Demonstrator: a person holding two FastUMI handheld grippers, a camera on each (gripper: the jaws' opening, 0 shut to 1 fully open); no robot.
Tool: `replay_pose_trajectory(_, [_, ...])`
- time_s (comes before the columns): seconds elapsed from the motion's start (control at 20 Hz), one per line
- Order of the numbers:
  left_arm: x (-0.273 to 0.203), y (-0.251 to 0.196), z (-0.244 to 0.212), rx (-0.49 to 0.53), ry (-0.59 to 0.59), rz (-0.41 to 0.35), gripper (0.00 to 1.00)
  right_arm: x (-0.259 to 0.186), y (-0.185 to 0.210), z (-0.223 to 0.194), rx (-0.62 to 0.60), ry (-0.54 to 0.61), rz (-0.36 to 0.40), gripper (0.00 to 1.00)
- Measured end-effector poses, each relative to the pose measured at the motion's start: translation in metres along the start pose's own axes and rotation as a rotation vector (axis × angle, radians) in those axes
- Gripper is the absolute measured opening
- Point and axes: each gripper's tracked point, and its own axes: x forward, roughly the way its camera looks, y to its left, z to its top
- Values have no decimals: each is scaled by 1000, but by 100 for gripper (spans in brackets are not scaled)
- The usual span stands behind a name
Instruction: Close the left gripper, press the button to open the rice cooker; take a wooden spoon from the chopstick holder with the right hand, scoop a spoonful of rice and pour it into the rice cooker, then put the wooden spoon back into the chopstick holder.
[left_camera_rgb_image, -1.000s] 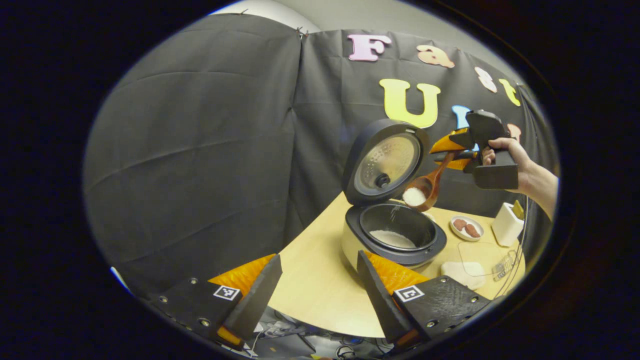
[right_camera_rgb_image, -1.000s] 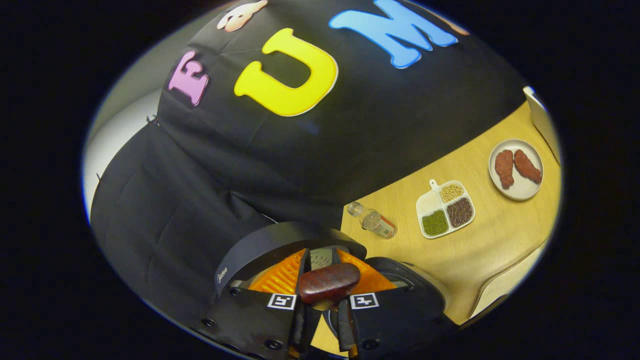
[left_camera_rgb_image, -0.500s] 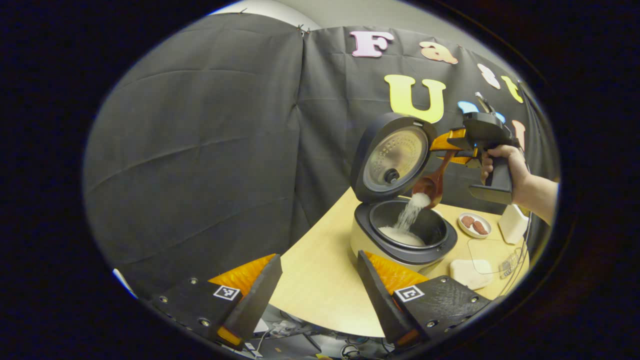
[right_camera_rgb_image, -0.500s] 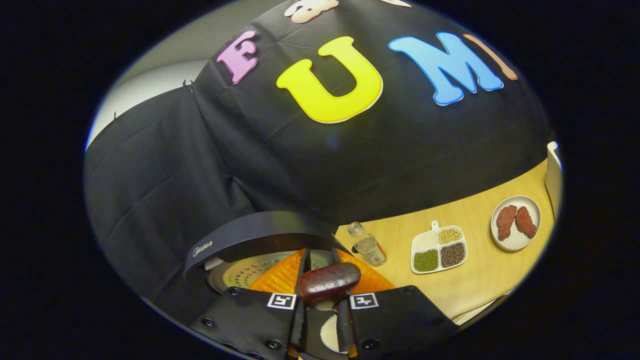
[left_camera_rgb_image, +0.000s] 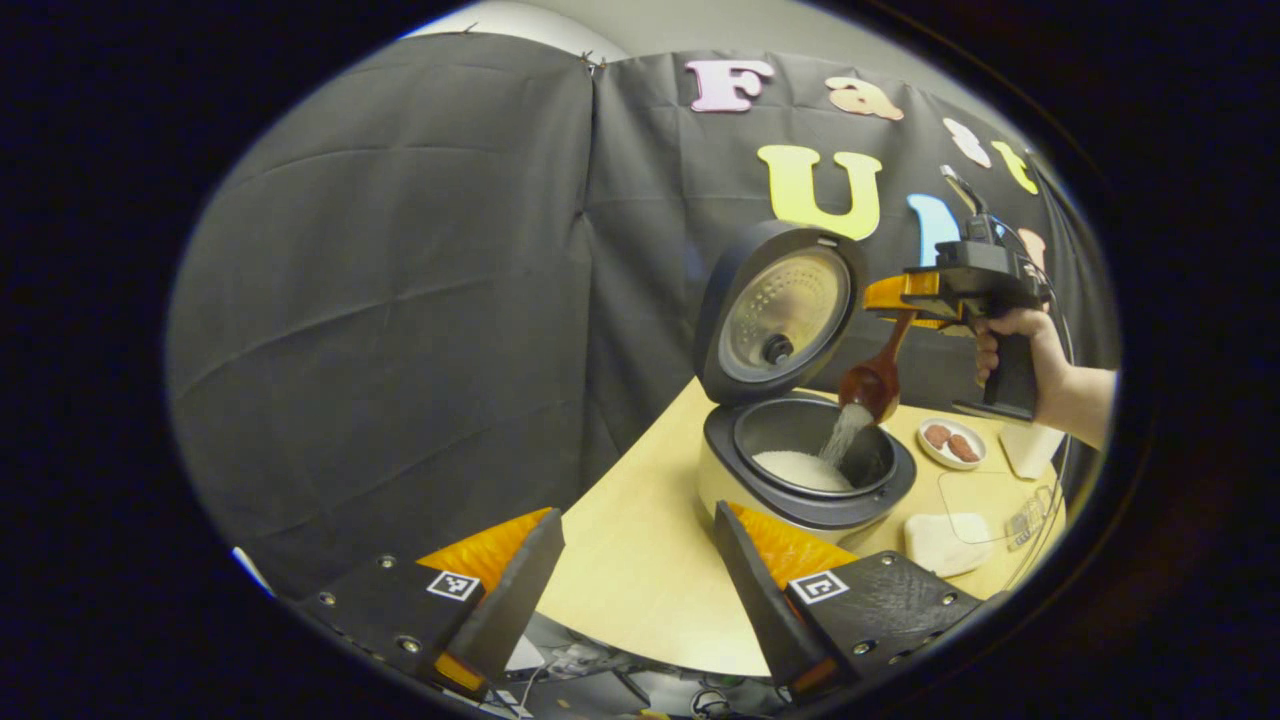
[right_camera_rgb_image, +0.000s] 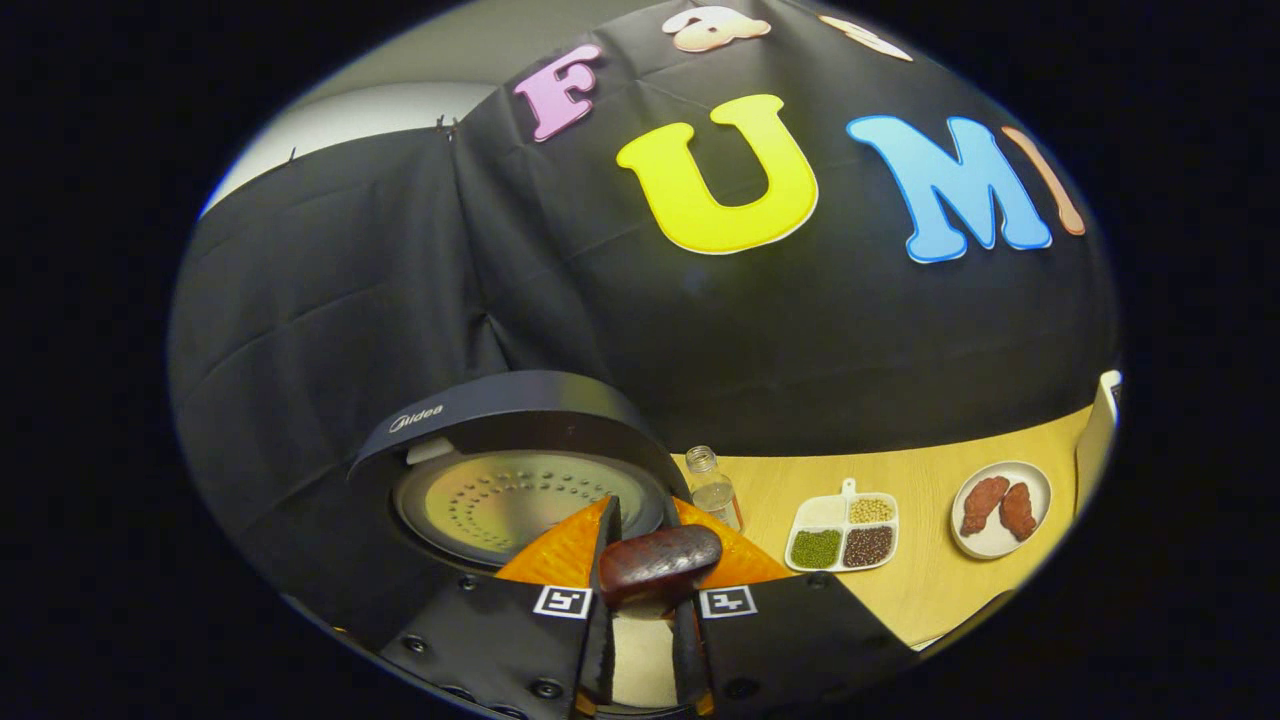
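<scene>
Not much to read from my end, tbh. There's a small pale brand logo on the dark rim of the rice cooker lid, lower left of the right gripper view. Each finger of the left gripper and the right gripper carries a square black-and-white marker, patterns only, no words. The label on the bottle is too tiny for me to make out.

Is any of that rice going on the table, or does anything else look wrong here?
Nothing stands out. The wooden spoon, gripped by the right gripper, is tipped over the open rice cooker, and the rice streams into the pot. No grains show on the table around it.
</scene>
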Motion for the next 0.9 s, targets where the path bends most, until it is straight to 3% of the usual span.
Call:
replay_pose_trajectory(0.4, [0, -1, 2, 16, -3, -23, 93, -14, 31, -3, -138, -22, 97, 25])
replay_pose_trajectory(0.9, [1, -2, 4, 45, -13, -40, 96, -46, 54, -7, -274, -46, 130, 25])
